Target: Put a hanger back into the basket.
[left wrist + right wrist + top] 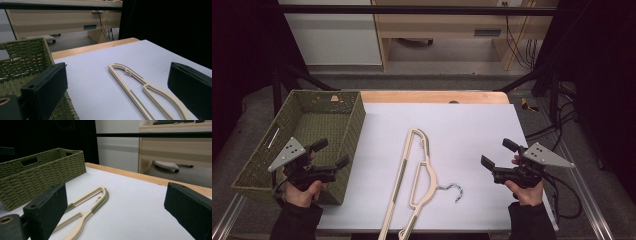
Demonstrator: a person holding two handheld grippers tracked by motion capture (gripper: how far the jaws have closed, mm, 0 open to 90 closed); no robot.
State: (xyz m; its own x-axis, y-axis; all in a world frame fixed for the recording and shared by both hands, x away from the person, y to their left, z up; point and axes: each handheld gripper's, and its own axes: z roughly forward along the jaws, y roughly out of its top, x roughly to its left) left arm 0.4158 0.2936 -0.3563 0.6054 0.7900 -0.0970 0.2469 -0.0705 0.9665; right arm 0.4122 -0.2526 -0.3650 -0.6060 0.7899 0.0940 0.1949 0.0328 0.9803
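Looking down from the high view, a cream plastic hanger with olive strips and a metal hook lies flat on the white sheet that covers the wooden table, between the two grippers. The left gripper hovers over the woven olive basket, its jaws apart and empty. The right gripper is likewise spread wide, holding nothing.

In the left gripper view, the hanger stretches between the matte black jaws, beside the coarse basket weave.

In the right gripper view, the hanger's rounded end lies near the basket. No readable writing anywhere.
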